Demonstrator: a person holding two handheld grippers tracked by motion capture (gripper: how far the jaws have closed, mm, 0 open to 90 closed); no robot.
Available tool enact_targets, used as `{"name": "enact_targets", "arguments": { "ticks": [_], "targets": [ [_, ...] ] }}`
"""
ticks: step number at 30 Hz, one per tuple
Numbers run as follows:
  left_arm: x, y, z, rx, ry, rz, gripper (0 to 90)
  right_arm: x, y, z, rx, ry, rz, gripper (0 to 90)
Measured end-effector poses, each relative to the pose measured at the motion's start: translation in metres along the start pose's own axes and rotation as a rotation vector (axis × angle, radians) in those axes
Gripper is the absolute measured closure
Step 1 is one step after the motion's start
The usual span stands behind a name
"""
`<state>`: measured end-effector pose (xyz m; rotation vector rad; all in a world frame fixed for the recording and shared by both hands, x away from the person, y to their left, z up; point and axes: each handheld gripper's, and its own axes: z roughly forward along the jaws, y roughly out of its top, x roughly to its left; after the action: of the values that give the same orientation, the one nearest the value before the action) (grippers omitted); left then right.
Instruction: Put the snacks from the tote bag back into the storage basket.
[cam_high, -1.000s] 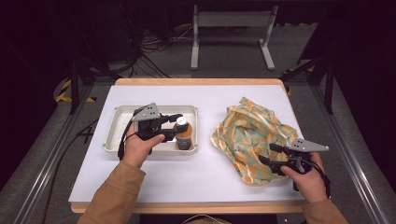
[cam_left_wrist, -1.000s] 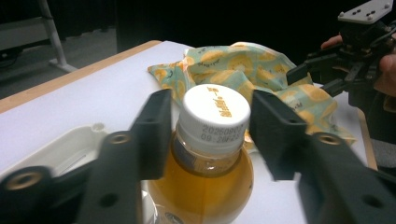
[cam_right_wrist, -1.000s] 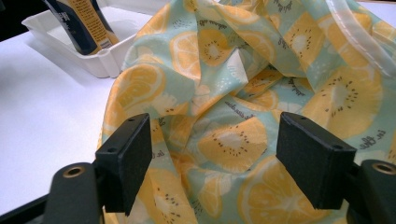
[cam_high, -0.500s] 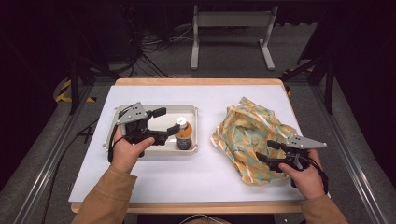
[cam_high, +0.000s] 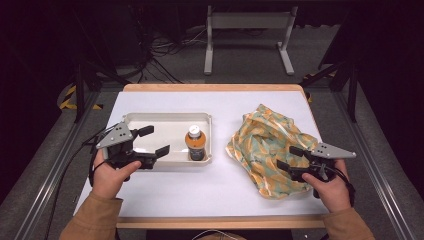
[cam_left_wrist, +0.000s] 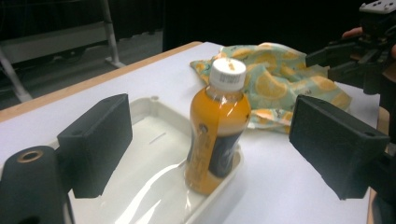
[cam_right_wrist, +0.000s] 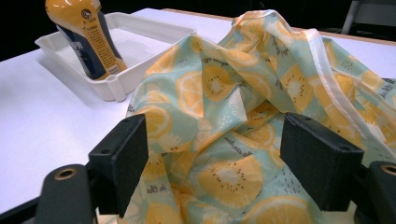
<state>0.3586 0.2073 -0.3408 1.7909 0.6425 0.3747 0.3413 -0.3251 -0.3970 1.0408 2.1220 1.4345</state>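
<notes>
Left gripper (cam_high: 154, 141) has just released the orange drink bottle (cam_high: 195, 144) and drawn back, jaws wide with nothing between. Bottle stands upright in the white tray's (cam_high: 165, 120) right end. Right gripper (cam_high: 286, 158) is open over the fruit-print bag (cam_high: 265, 135), apparently not pinching it. Placement looks complete.

You work in a lab or a test room, not in a home. Beyond your grippers stands a table (cam_high: 165, 200) with a white top and a wooden edge, in a dark room. Behind it, loose black cables (cam_high: 165, 47) lie on the grey floor beside a metal stand (cam_high: 247, 30). Metal rails (cam_high: 45, 175) run along both sides.
</notes>
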Motion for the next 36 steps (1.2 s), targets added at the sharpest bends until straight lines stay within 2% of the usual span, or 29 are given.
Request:
{"name": "enact_targets", "arguments": {
  "ticks": [2, 6, 10, 17, 22, 26, 30, 33, 36],
  "targets": [
    [0.001, -0.006, -0.008, 0.01, 0.004, -0.017, 13.2, 0.001, 0.0, -0.003, -0.004, -0.001, -0.01, 23.4],
    [0.005, -0.018, -0.02, 0.026, 0.044, -0.033, 12.6, 0.001, 0.0, -0.008, -0.021, 0.002, -0.022, 22.8],
    [0.011, -0.036, -0.031, 0.068, 0.121, -0.039, 12.4, -0.001, -0.002, -0.012, -0.03, -0.004, -0.023, 22.7],
    [0.02, -0.066, -0.044, 0.087, 0.157, -0.099, 12.4, -0.002, -0.006, -0.017, -0.039, -0.015, -0.026, 22.6],
    [0.023, -0.081, -0.048, 0.105, 0.164, -0.113, 12.0, -0.003, -0.009, -0.018, -0.042, -0.017, -0.032, 22.2],
    [0.024, -0.088, -0.049, 0.097, 0.181, -0.098, 11.7, -0.004, -0.012, -0.018, -0.038, -0.017, -0.03, 22.0],
    [0.027, -0.098, -0.048, 0.09, 0.159, -0.129, 11.1, -0.005, -0.016, -0.017, -0.027, -0.024, -0.031, 21.7],
    [0.029, -0.108, -0.045, 0.107, 0.142, -0.126, 9.7, -0.005, -0.018, -0.016, -0.024, -0.023, -0.036, 21.6],
    [0.029, -0.114, -0.043, 0.115, 0.138, -0.142, 9.2, -0.004, -0.02, -0.013, -0.011, -0.023, -0.038, 21.3]
  ]
}}
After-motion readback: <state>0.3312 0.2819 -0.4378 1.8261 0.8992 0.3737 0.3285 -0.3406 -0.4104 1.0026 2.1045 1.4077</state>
